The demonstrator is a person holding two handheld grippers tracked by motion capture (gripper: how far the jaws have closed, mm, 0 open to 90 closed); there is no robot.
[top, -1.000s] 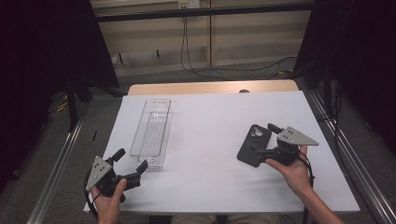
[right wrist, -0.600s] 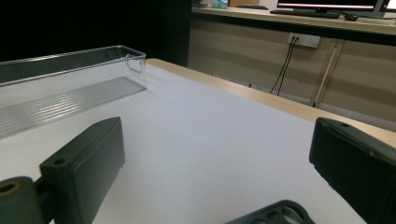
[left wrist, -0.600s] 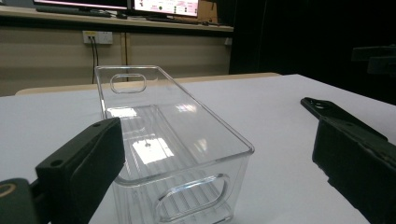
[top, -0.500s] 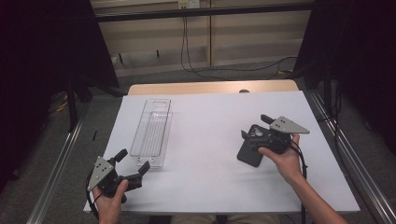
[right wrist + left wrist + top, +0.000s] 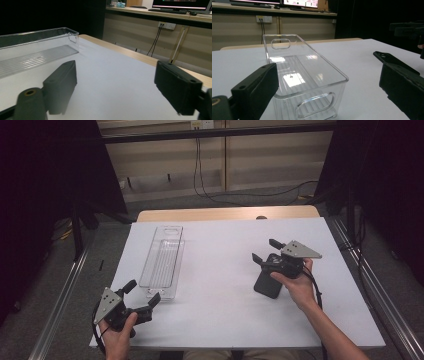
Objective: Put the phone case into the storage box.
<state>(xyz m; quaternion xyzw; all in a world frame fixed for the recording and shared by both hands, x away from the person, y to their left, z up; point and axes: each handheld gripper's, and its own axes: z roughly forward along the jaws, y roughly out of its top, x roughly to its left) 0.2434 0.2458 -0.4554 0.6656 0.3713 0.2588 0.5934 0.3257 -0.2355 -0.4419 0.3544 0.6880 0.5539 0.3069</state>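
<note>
While the left gripper [image 5: 142, 300] just sits at the near left corner of the table [image 5: 225, 270], its fingers are spread wide with nothing between them, aimed at the short near end of the clear plastic bin [image 5: 162, 262]. From the left gripper view you're looking straight into that bin [image 5: 304, 75]: long, narrow, see-through, ribbed floor, an oval handle cutout in each end wall, and it's sitting upright and flat on the white tabletop with nothing visible in it. Over on the right half of the table, the right gripper [image 5: 265, 251] is held just over a black phone-shaped slab [image 5: 267, 282], which sits beside the person's right hand [image 5: 297, 285]; whether the hand or gripper body actually touches it I honestly can't tell from above. Its fingers have just been closing in a bit but there's a clear gap left, and in the right gripper view there's only bare white table between them, so nothing gripped. That view also catches the bin [image 5: 37, 50] off to its left, side-on, well apart from the fingers. The slab and the bin are well apart too, with open white table between them. Past the far table edge there's a strip of bare wood [image 5: 225, 213] and then cables on the floor.
</note>
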